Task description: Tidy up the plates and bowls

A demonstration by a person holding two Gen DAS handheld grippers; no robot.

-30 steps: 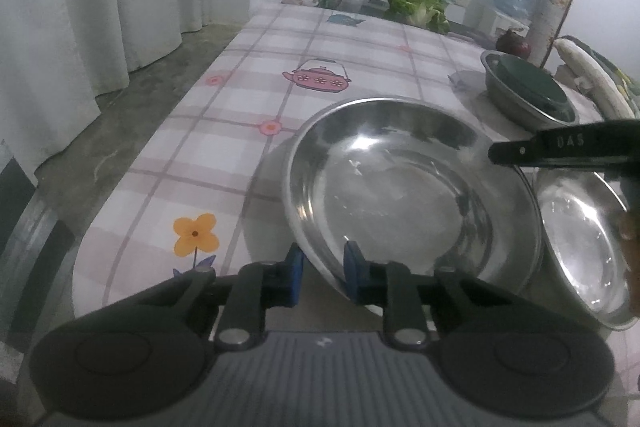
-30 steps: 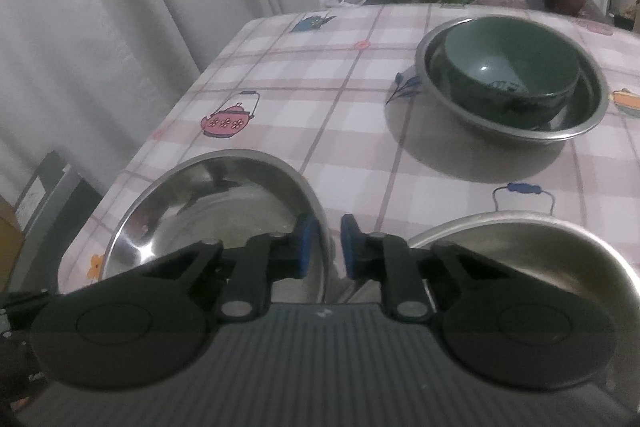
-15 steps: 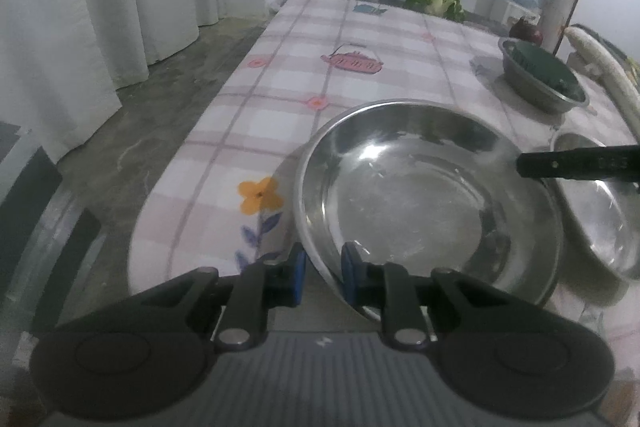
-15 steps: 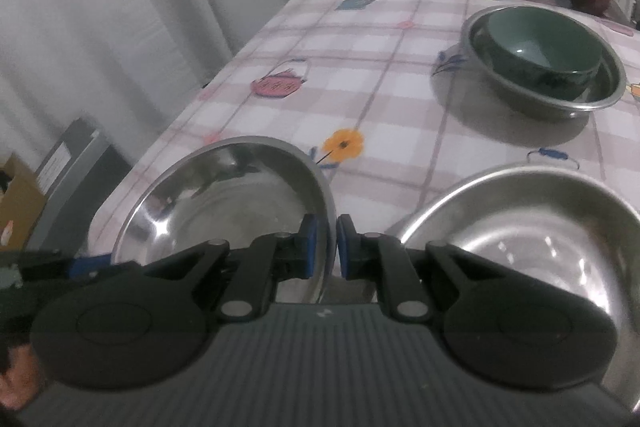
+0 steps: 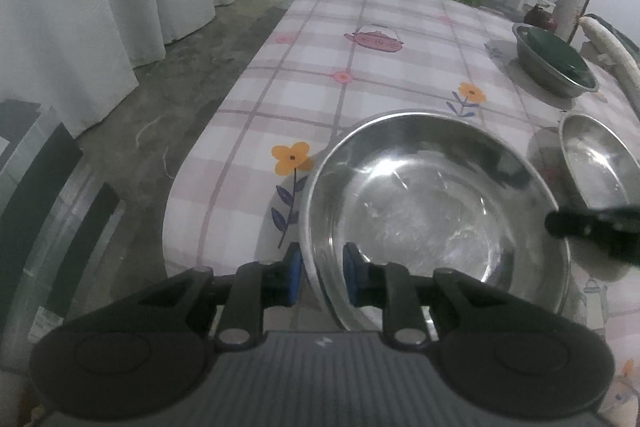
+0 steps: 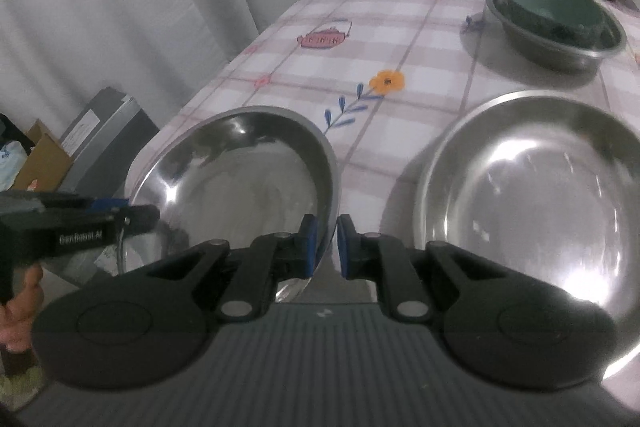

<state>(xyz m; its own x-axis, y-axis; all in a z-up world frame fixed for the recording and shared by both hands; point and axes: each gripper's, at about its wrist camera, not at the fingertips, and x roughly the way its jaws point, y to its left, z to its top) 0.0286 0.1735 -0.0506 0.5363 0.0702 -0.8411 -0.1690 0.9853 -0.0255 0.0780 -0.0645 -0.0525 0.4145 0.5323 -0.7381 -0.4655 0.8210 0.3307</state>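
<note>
bare tablecloth (image 5: 384, 75) beyond steel plates (image 5: 436, 211)

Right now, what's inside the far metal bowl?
A green bowl sits nested inside the metal bowl. The green one looks empty in the part showing. It covers the metal bowl's bottom, so anything underneath it cannot be seen.

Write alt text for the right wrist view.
The right gripper clamps the rim of a shallow round steel dish above a checked floral tablecloth; a second steel dish lies right, a green bowl beyond.
</note>
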